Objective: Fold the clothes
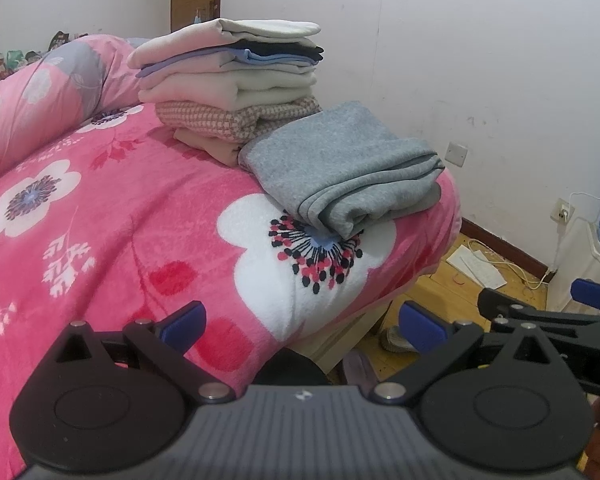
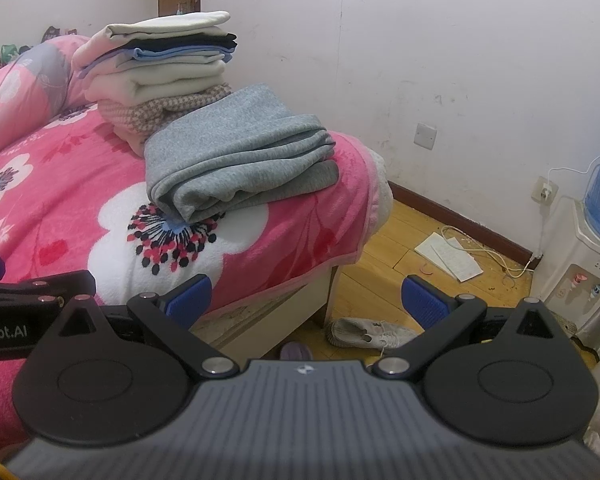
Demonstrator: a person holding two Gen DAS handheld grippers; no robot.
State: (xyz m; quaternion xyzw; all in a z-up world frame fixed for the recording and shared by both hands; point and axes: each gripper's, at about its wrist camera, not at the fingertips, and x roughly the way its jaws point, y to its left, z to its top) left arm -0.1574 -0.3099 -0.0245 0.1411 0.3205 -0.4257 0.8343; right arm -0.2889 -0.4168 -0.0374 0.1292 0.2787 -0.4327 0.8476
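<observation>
Both grippers (image 1: 302, 322) (image 2: 306, 298) level, fingers apart.

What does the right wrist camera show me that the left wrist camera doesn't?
Only the right wrist view shows the white sneaker whole on the floor, the dispenser taps under the water bottle, and the bed's wooden corner leg.

Only the left wrist view shows more of the pink blanket stretching away to the left.

Both show the folded grey garment beside the stack of folded clothes, the paper on the floor, and both grippers, left gripper and right gripper, jaws open and empty.
</observation>
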